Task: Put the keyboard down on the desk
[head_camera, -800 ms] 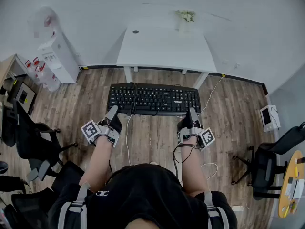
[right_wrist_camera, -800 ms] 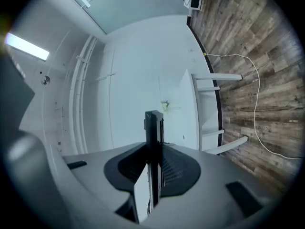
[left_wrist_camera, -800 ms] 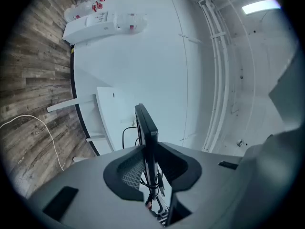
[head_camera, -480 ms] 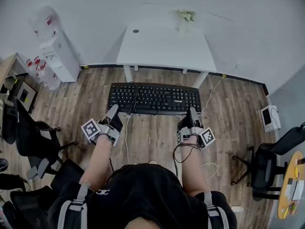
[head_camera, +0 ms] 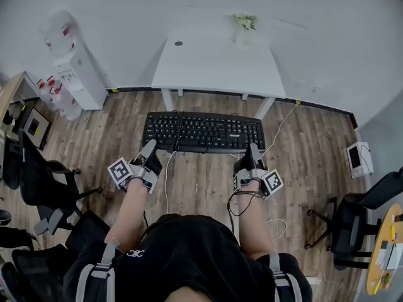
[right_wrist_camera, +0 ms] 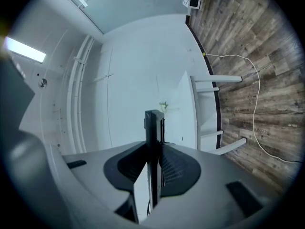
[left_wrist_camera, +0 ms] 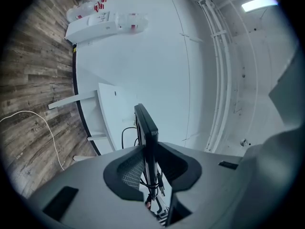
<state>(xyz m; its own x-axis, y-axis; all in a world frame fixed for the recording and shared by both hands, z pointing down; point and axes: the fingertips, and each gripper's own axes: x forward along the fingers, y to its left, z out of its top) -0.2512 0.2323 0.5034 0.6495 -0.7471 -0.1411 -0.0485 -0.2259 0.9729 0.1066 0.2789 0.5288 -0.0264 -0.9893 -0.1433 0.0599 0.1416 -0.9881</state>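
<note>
Pinching the keyboard [head_camera: 201, 132] along its near edge with both claws: left gripper [head_camera: 149, 148] clamped close to the left end, right gripper [head_camera: 253, 150] clamped close to the right end. Confirmed in both gripper views, with pads pressed flat on the thin black slab from either side and no gap. Carrying it level, keys up, in the air over the wood floor [head_camera: 201, 187], short of the white desk [head_camera: 214, 61] ahead and not touching it. Trailing a cable [head_camera: 167, 181] down from the left half toward the floor. Comparing with the last second: almost nothing changed, same grip, same height in view, only a slight drift of the room around the edges, probably from a small body or head shift. So judging the task as barely started: still in carry, no approach to the desk yet worth noting. Next likely needing a walk forward, then a lowering onto the bare desktop, clear of the small plant [head_camera: 245, 21] at the far right. Worth watching the cable for a snag.
</note>
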